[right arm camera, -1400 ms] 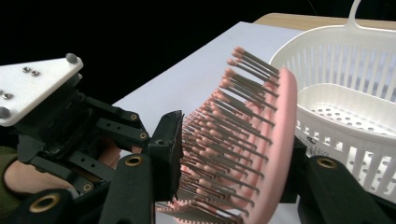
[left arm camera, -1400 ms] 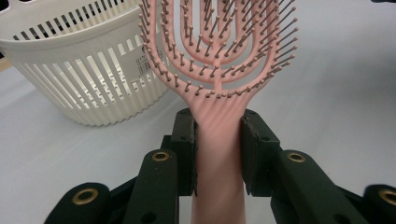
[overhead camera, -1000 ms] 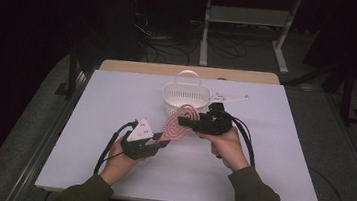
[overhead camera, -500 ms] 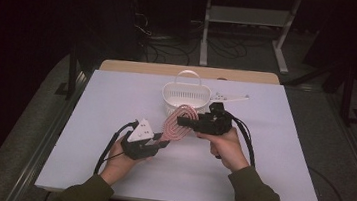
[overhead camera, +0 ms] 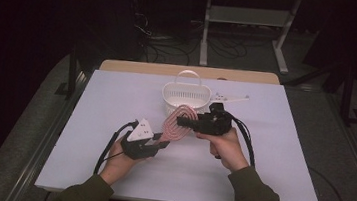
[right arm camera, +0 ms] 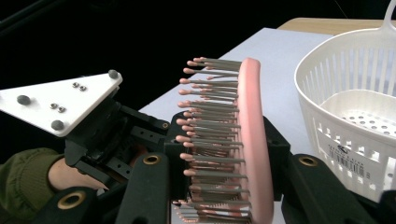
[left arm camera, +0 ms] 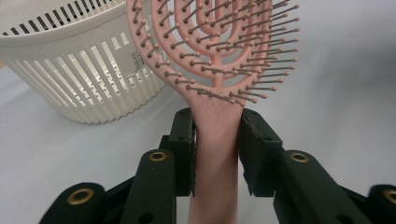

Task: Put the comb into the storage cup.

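Observation:
A pink vented hairbrush (overhead camera: 176,125) is held between both grippers just above the white table, in front of a white slatted basket (overhead camera: 187,95). My left gripper (overhead camera: 162,143) is shut on the brush's handle (left arm camera: 215,154), with a pad (left arm camera: 184,140) on each side; its jaws have just eased slightly wider, the handle still between them. My right gripper (overhead camera: 182,122) is shut on the brush's head (right arm camera: 254,140), one jaw against the bristles and one on the smooth back. In the right gripper view the left gripper's grey plate (right arm camera: 60,102) shows beyond the bristles.
The basket (right arm camera: 355,102) stands close beyond the brush, its bottom bare; its slatted wall (left arm camera: 70,79) is just behind the brush's head. A thin white piece (overhead camera: 229,98) lies to the basket's right. The table top (overhead camera: 106,98) ends in dark floor on all sides.

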Available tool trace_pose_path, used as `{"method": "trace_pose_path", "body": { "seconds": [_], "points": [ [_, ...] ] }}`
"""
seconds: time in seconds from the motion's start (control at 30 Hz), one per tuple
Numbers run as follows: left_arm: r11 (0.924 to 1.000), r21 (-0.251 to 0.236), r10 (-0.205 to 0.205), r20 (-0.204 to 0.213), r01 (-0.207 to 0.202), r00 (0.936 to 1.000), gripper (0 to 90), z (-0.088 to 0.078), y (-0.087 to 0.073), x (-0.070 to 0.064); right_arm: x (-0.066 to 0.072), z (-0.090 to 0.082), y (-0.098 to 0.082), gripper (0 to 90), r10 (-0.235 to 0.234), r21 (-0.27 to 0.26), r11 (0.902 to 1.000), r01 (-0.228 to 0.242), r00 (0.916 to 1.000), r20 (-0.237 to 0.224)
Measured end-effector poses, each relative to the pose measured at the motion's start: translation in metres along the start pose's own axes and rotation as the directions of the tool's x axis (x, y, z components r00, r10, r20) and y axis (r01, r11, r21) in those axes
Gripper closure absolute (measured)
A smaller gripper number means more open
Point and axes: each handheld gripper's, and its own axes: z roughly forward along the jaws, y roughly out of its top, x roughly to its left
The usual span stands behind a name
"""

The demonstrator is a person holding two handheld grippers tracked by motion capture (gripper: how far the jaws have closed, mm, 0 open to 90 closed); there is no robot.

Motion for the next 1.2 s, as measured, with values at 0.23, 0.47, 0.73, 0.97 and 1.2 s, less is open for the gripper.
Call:
{"method": "trace_pose_path", "body": {
  "seconds": [0.23, 0.47, 0.73, 0.97, 1.2],
  "points": [
    [0.9999, 0.000, -0.017, 0.010, 0.017, 0.9998, 61.4, 0.000, -0.001, 0.002, -0.001, -0.002, 0.001, 63.5, 0.004, -0.014, 0.9999, -0.004, 1.0000, -0.001],
    [0.9994, 0.002, -0.035, 0.030, 0.035, 0.9989, 50.5, 0.002, -0.002, 0.005, -0.003, -0.005, 0.001, 63.4, 0.004, -0.023, 0.9997, -0.004, 1.0000, 0.005],
    [0.9989, 0.020, -0.044, 0.061, 0.043, 0.9971, 41.8, 0.005, -0.005, 0.007, -0.005, -0.007, 0.000, 63.4, 0.011, -0.030, 0.9995, -0.010, 0.9999, 0.011],
    [0.9987, 0.025, -0.045, 0.079, 0.044, 0.9958, 36.3, 0.003, -0.007, 0.011, -0.006, -0.009, 0.000, 63.4, 0.013, -0.035, 0.9993, -0.012, 0.9998, 0.015],
    [0.9978, 0.018, -0.064, 0.091, 0.063, 0.9938, 31.9, -0.005, -0.011, 0.019, -0.007, -0.011, 0.000, 63.4, 0.018, -0.040, 0.9991, -0.017, 0.9997, 0.019]
  ]
}}
